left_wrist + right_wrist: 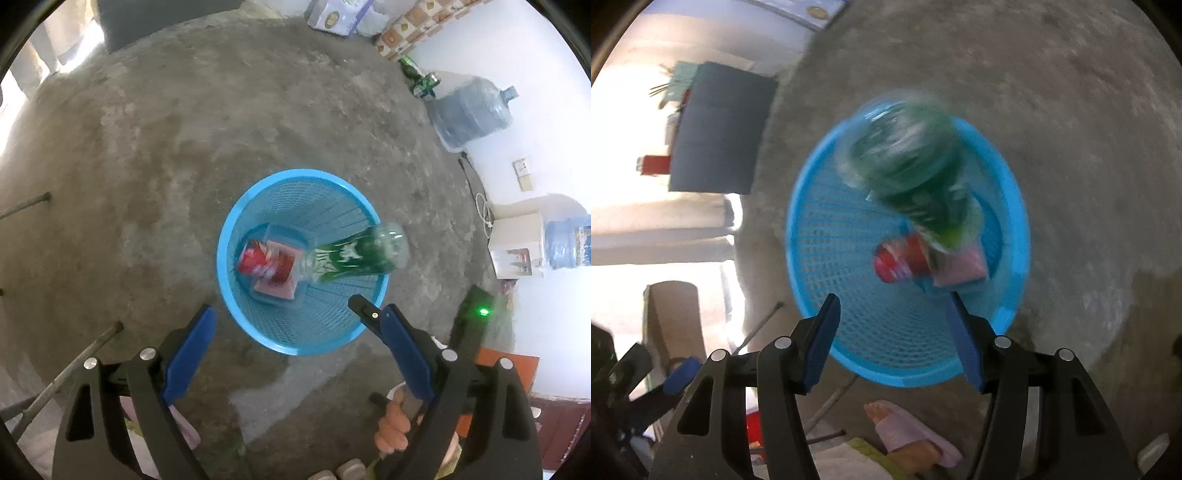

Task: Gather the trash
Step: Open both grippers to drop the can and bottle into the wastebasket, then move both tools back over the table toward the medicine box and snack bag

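Lying across the mouth of a blue mesh basket (258,325), a plastic bottle (354,254) with a green printed label and a clear, ribbed base is the plainest piece of trash in view. Seen from the left wrist camera, its clear neck points down into the basket toward the left and its base reaches out over the right side of the rim; it is blurred, and whether it rests on anything cannot be told. Beneath the neck, at the bottom of the basket, a red can (255,260) lies on its side on a pink flat packet (277,290) inside a clear tray.

The left hand-held gripper (282,314) hangs above the near rim with its blue-padded jaws spread wide and nothing between them. Farther right in that view, fingers of a hand (393,428) wrap a handle low in the frame.

From the right wrist camera the same basket (827,229) stands on the bare concrete floor (1071,147), the green bottle (916,173) smeared by blur over its far side, the red can (899,262) and pink packet (960,269) below it. The right hand-held gripper (892,302) is over the near rim, jaws parted and empty. A foot in a pink slipper (905,432) shows beneath.
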`<state>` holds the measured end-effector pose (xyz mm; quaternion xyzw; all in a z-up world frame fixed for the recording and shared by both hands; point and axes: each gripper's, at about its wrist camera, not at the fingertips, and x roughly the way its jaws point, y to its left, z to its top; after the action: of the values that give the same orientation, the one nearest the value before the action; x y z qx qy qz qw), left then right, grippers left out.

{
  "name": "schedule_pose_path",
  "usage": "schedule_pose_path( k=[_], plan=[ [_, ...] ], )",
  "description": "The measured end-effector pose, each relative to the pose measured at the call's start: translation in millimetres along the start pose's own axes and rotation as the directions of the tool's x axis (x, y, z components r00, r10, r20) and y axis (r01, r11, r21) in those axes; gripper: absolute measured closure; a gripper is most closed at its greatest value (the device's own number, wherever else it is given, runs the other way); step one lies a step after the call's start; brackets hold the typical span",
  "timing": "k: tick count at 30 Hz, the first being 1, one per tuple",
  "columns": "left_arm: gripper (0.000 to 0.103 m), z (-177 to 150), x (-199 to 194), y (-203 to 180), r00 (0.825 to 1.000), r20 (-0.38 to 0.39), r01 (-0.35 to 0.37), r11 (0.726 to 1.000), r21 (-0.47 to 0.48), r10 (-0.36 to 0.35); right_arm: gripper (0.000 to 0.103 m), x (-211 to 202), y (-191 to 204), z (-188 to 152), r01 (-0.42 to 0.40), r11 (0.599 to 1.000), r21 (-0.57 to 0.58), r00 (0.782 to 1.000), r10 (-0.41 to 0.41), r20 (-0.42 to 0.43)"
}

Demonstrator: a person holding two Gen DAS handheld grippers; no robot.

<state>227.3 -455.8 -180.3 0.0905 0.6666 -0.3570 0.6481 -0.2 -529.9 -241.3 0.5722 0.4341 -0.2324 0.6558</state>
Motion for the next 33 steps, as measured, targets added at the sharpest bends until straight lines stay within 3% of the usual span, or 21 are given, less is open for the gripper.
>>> schedule_pose_path(
  k=[9, 17, 22, 26, 30, 33],
  plan=[
    [0.015, -21.8, -48.0, 7.5, 0.995, 0.089, 0.036, 0.999, 0.039, -0.040, 0.046, -23.6, 13.3, -3.8, 0.021, 0.998, -0.059, 0.999, -0.018, 0.045],
    [0.015, -65.9, -139.0, -11.9, 0.965, 0.211, 0.126, 0.980, 0.151, -0.157, 0.041, -59.5, 5.2, -23.4, 0.008, 0.994, -0.112, 0.995, 0.004, 0.104],
    [0.015, -111.2, -198.6, -7.3, 0.929, 0.307, 0.150, 0.969, 0.196, -0.206, 0.036, -101.0, 13.1, -47.2, 0.021, 0.985, -0.172, 0.985, 0.008, 0.170],
    [0.013, -152.7, -237.7, 10.5, 0.900, 0.387, 0.134, 0.971, 0.196, -0.202, 0.033, -129.6, 36.1, -65.2, 0.057, 0.962, -0.266, 0.976, 0.003, 0.220],
    [0.012, -195.9, -272.3, 38.8, 0.868, 0.469, 0.097, 0.982, 0.159, -0.162, 0.024, -156.6, 72.8, -83.7, 0.091, 0.918, -0.387, 0.960, 0.023, 0.279],
    [0.012, -235.4, -295.9, 65.5, 0.828, 0.551, 0.059, 0.993, 0.097, -0.104, 0.020, -175.2, 102.4, -96.6, 0.111, 0.881, -0.460, 0.946, 0.048, 0.320]
  ],
)
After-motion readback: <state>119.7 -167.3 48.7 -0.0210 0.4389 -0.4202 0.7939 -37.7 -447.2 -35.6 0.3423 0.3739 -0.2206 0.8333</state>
